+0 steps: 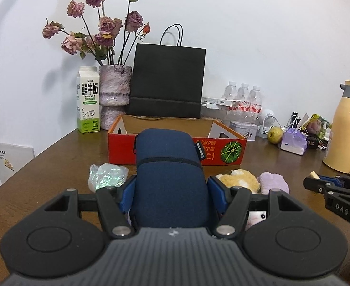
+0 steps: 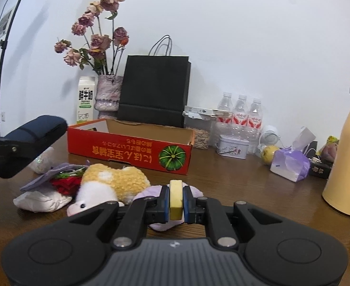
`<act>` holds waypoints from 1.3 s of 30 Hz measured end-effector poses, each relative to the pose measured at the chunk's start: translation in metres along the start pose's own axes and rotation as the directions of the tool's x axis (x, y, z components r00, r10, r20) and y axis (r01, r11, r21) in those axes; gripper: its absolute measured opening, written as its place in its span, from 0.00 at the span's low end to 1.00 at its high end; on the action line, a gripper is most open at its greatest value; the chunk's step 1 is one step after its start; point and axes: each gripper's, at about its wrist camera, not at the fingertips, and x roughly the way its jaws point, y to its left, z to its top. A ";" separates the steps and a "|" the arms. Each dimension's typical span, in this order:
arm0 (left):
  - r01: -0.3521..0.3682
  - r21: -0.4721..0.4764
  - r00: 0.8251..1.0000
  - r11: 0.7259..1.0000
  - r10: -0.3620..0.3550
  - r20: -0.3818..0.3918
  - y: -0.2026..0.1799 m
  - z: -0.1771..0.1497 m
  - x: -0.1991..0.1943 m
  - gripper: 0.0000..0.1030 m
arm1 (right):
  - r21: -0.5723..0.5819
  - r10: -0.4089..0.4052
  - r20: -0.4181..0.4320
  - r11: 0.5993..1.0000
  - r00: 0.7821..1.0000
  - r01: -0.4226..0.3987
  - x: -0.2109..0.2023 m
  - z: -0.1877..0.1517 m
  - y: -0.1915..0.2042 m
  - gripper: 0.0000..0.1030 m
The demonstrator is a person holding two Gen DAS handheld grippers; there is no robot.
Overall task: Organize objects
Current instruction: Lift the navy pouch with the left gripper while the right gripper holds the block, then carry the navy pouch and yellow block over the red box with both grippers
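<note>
Two claws are each clamped on something. The left gripper (image 1: 169, 190) pinches a soft navy-blue fabric pouch (image 1: 167, 166) between its blue pads, holding it above the brown wooden table (image 1: 55, 159). The right gripper (image 2: 176, 202) is narrowed on a small pale-yellow block (image 2: 176, 197). Just beyond and left of its fingers lie a yellow-and-white plush toy (image 2: 113, 181) and a lilac plush (image 2: 194, 191). Farther ahead sits the open red cardboard box with a green pumpkin print (image 2: 132, 152).

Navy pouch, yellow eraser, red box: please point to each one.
navy pouch (image 1: 167, 178), left wrist view, middle of its body
yellow eraser (image 2: 176, 200), right wrist view, its front face
red box (image 2: 129, 153), right wrist view, its printed front wall
</note>
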 end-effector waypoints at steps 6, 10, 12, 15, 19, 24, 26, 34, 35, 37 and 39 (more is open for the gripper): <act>0.011 0.016 1.000 1.000 -0.011 0.004 -0.004 0.009 0.006 0.63 | -0.025 0.016 0.011 1.000 1.000 -0.016 0.006 0.010 0.005 0.10; 0.012 0.024 1.000 1.000 -0.012 0.003 -0.006 0.015 0.012 0.63 | -0.036 0.032 0.019 0.999 0.999 -0.032 0.012 0.019 0.008 0.10; 0.016 0.027 1.000 0.999 -0.016 0.005 -0.007 0.019 0.014 0.63 | -0.036 0.046 0.020 0.998 0.999 -0.045 0.018 0.024 0.010 0.10; 0.022 0.033 1.000 0.999 -0.022 0.010 -0.009 0.024 0.019 0.63 | -0.029 0.061 0.018 0.998 0.998 -0.061 0.027 0.030 0.013 0.10; 0.023 0.035 1.000 0.999 -0.023 0.011 -0.010 0.034 0.028 0.63 | -0.017 0.082 0.030 0.997 0.996 -0.081 0.037 0.041 0.017 0.10; 0.032 0.018 0.999 0.999 -0.032 0.005 -0.009 0.048 0.041 0.63 | -0.004 0.102 0.055 0.995 0.993 -0.102 0.050 0.057 0.021 0.10; 0.026 0.017 1.000 1.000 -0.026 0.007 -0.009 0.053 0.046 0.63 | 0.008 0.112 0.058 0.994 0.992 -0.113 0.056 0.063 0.021 0.10; 0.011 -0.008 1.000 1.000 -0.011 0.001 -0.003 0.072 0.069 0.63 | 0.046 0.129 0.064 0.990 0.990 -0.132 0.080 0.083 0.025 0.10; 0.008 -0.013 1.000 1.000 -0.008 -0.002 -0.002 0.075 0.073 0.63 | 0.048 0.130 0.065 0.990 0.989 -0.134 0.083 0.085 0.025 0.10; 0.008 -0.026 1.000 1.000 -0.008 -0.008 0.001 0.079 0.081 0.63 | 0.049 0.129 0.071 0.990 0.989 -0.132 0.089 0.089 0.026 0.10; 0.007 -0.037 1.000 0.999 -0.007 -0.015 0.003 0.084 0.089 0.63 | 0.056 0.127 0.080 0.990 0.989 -0.132 0.094 0.093 0.027 0.10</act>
